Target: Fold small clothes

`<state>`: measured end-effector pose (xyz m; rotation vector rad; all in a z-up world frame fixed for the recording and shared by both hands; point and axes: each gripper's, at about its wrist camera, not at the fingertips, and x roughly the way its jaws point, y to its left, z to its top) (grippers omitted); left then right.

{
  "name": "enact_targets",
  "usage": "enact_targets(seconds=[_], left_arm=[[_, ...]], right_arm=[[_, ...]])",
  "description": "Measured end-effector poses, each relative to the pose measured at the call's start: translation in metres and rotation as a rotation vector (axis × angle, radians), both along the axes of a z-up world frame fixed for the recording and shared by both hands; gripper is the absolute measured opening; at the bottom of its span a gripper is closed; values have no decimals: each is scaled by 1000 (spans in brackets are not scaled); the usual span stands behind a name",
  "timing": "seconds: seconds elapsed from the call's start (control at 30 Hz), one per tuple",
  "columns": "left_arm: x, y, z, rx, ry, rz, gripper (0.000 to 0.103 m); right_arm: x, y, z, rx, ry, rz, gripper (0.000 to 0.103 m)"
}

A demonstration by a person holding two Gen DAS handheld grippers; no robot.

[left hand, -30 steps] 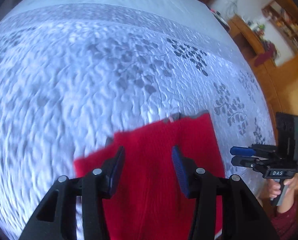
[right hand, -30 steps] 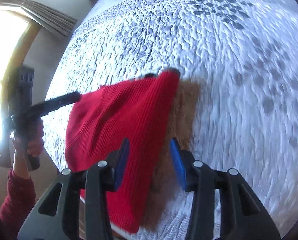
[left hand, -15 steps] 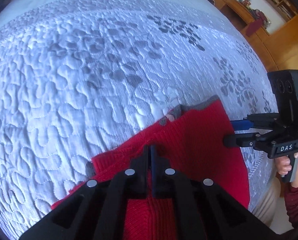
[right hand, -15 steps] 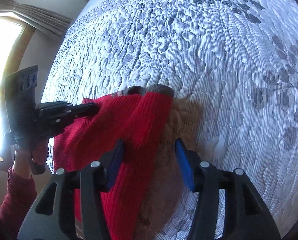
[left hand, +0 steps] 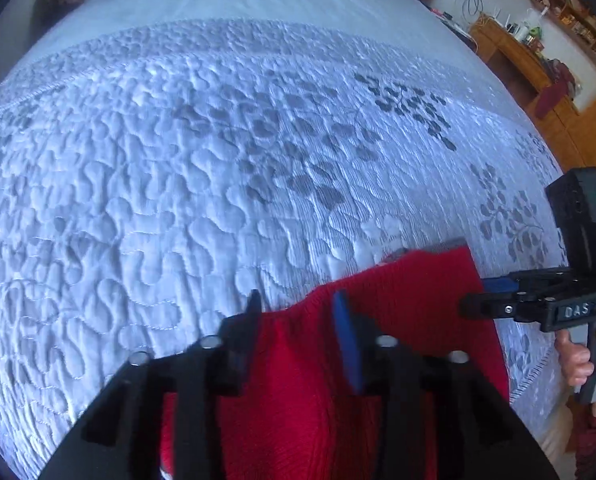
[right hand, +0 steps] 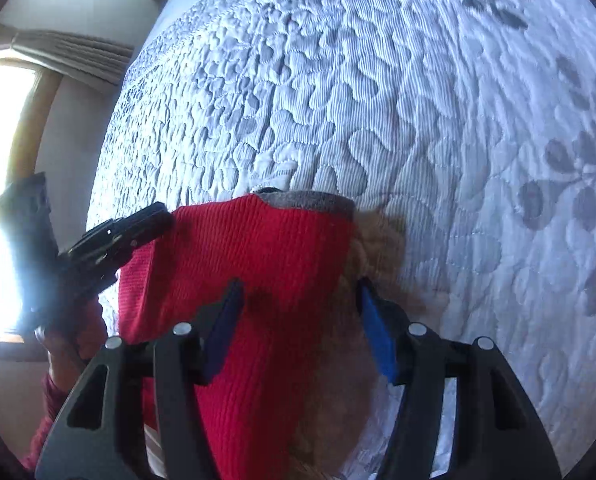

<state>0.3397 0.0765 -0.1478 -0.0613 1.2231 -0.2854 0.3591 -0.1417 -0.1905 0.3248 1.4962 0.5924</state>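
Both tools, left (left hand: 298, 320) and right (right hand: 298, 312), gape apart over the red garment (right hand: 250, 264), its near end cut off.

Left claw (left hand: 298, 316) and right claw (right hand: 298, 312), both jaws apart.

Both grippers are black with blue pads (right hand: 378, 336) and round silver screws (left hand: 385, 341). White letters "DAS" (left hand: 577, 310) mark one. Sleeves (right hand: 52, 396) are dark red.
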Motion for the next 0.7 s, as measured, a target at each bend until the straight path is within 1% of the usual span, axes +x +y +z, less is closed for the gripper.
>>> enact_targets(seconds=[0.07, 0.1, 0.13, 0.2, 0.27, 0.37, 0.4, 0.43, 0.47, 0.5, 0.53, 0.63, 0.7], left_arm=[[-5, 1, 4, 34, -15, -12, 43], [-8, 3, 6, 50, -19, -14, 43], [-10, 3, 6, 66, -24, -16, 43], [-14, 5, 5, 83, -29, -18, 43], [-18, 7, 4, 81, -33, -7, 43], [-25, 8, 7, 69, -48, 9, 43], [-28, 8, 9, 63, -57, 17, 43], [-31, 8, 12, 60, -62, 23, 43], [-35, 8, 14, 63, -68, 33, 43], [-40, 8, 18, 75, -78, 44, 43], [-45, 7, 21, 81, -84, 52, 43], [-66, 7, 33, 66, -110, 81, 45], [-81, 5, 40, 57, -124, 99, 46]], right_arm=[[2, 2, -1, 13, 1, 1, 44], [3, 3, -1, 15, -1, 4, 25], [4, 3, -1, 15, -2, 3, 11], [4, 4, -1, -6, -10, -8, 8], [5, 6, -5, -55, -22, -10, 7], [4, 11, -9, -87, -34, 1, 7], [2, 12, -6, -100, -50, 13, 10], [0, 14, 1, -120, -78, 22, 17], [-5, 14, 8, -139, -104, 20, 20], [-9, 14, 14, -151, -129, 25, 28], [-17, 13, 21, -157, -158, 34, 32], [-46, 9, 35, -169, -190, 55, 38], [-70, 5, 40, -167, -203, 63, 39]])
